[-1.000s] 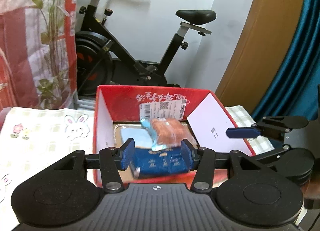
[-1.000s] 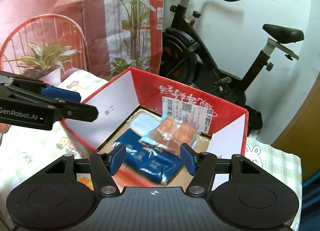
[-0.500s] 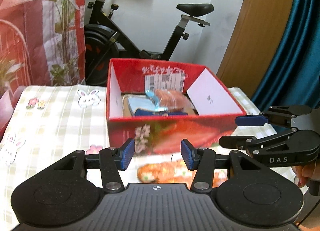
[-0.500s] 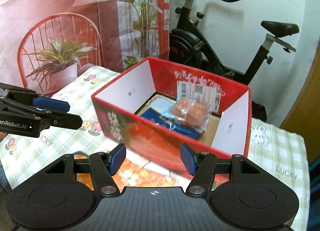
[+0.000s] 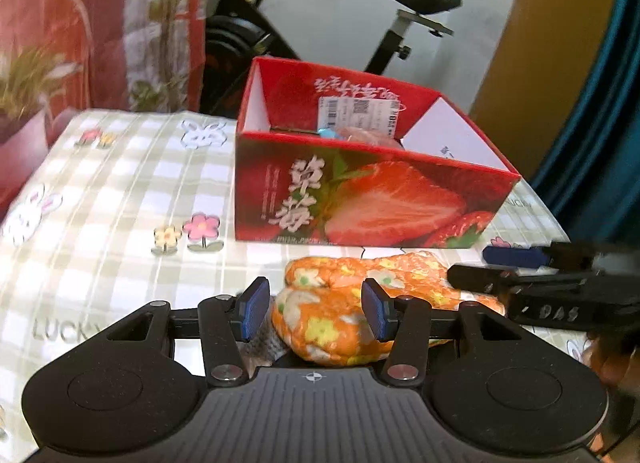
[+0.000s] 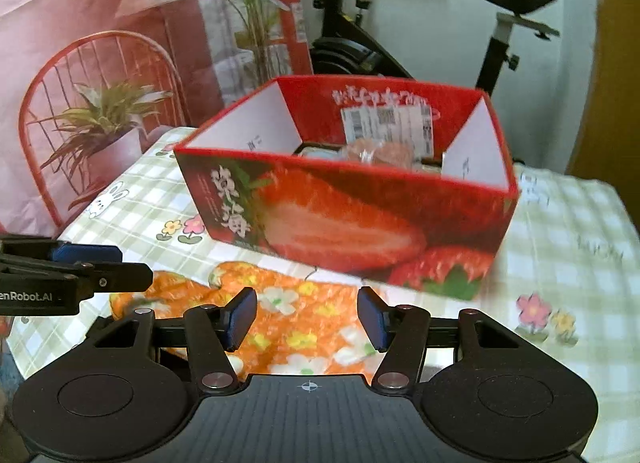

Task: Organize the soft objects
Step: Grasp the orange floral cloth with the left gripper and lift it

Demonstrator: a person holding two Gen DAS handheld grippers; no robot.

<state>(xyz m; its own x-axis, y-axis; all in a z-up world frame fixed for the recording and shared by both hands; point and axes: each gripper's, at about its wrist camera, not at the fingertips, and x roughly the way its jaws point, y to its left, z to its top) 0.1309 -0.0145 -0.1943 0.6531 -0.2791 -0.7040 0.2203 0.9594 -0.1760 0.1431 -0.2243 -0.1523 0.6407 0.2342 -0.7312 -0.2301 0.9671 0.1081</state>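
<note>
Orange floral cloth (image 5: 352,303) on checked tablecloth (image 5: 120,191), near side of red strawberry box (image 5: 360,199) (packets inside), left gripper (image 5: 314,313) jaws apart astride its left end, right gripper (image 6: 306,319) jaws closing, pads clear of cloth.

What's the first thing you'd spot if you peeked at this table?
The big red strawberry box in the middle of the checked tablecloth jumps out first. Just in front of it lies a soft orange flowery cloth, with both grippers, left gripper and right gripper, poised over it.
</note>
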